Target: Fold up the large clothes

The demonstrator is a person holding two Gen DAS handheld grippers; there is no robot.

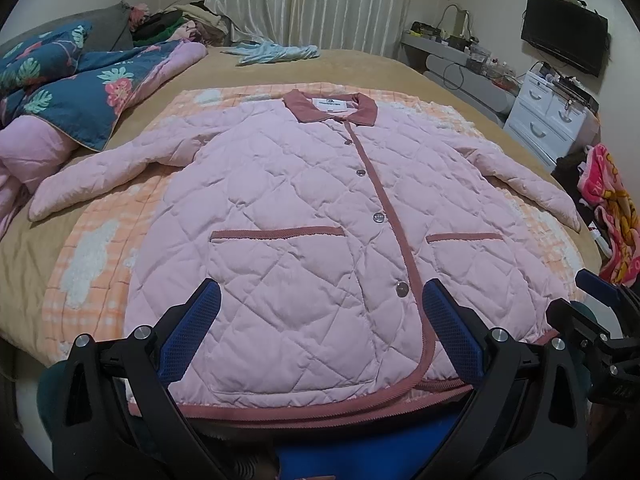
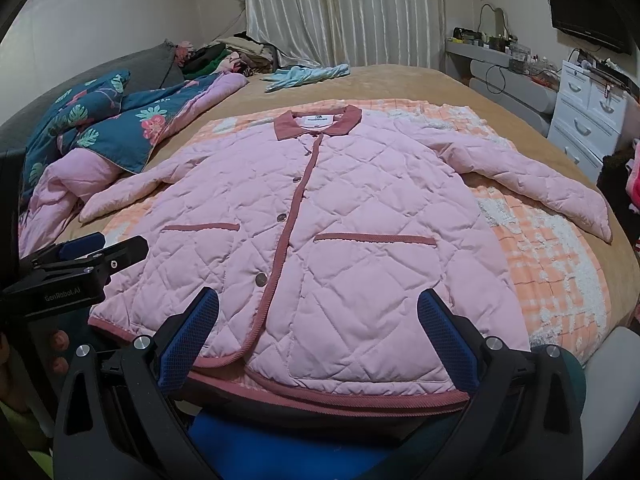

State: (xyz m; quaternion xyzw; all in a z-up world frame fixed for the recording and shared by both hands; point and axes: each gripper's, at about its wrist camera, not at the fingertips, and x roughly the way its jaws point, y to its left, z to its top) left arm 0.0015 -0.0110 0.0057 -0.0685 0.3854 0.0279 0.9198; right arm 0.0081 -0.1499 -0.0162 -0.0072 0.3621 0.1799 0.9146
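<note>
Clearly the quilted pink jacket is soft, puffy and probably light; both the left gripper and right gripper stand wide and empty, and the sleeve cuffs look best to pinch.

Both views are evenly and rather dimly lit by soft indoor light with a cool, slightly purple cast. Shadows are faint: shallow creases darken the quilted pink jacket with dusty-rose trim. The pleated cream curtain is the brightest area, without harsh glare. Fisheye distortion bows the tan-covered bed, and black vignetting fills the corners. The centre is sharp; edge detail softens.
</note>
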